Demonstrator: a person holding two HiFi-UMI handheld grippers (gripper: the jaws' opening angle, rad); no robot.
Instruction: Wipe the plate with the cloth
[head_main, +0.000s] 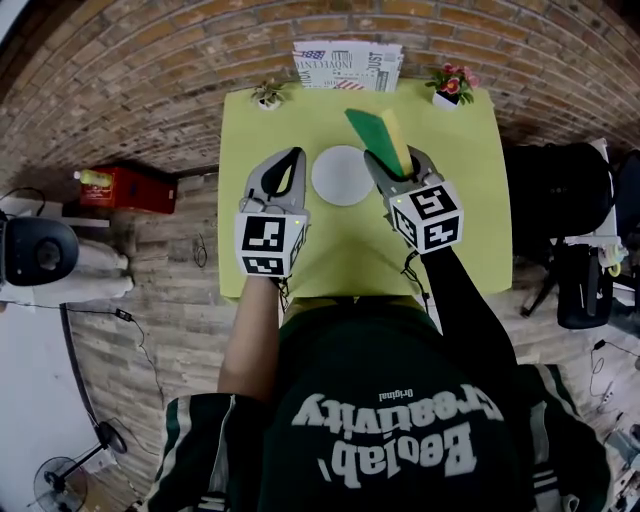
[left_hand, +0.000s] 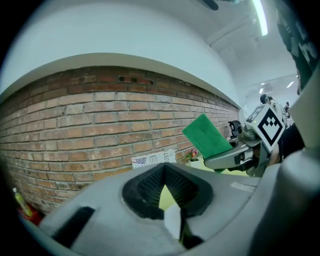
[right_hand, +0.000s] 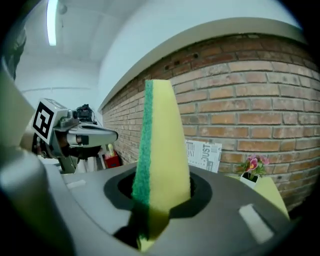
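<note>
A white round plate (head_main: 341, 175) lies in the middle of the yellow-green table (head_main: 460, 200). The cloth is a sponge (head_main: 383, 133), yellow with a green scouring face, and it sticks up out of my right gripper (head_main: 398, 165), which is shut on it just right of the plate. In the right gripper view the sponge (right_hand: 162, 145) rises upright from between the jaws. My left gripper (head_main: 296, 156) hovers just left of the plate, its jaws meeting at the tips with nothing held. The left gripper view shows the sponge (left_hand: 206, 135) raised to the right.
A newsprint-patterned box (head_main: 348, 66) stands at the table's far edge between two small potted plants (head_main: 267, 95) (head_main: 450, 86). A red box (head_main: 125, 187) sits on the brick floor to the left. Black equipment (head_main: 560, 190) stands to the right of the table.
</note>
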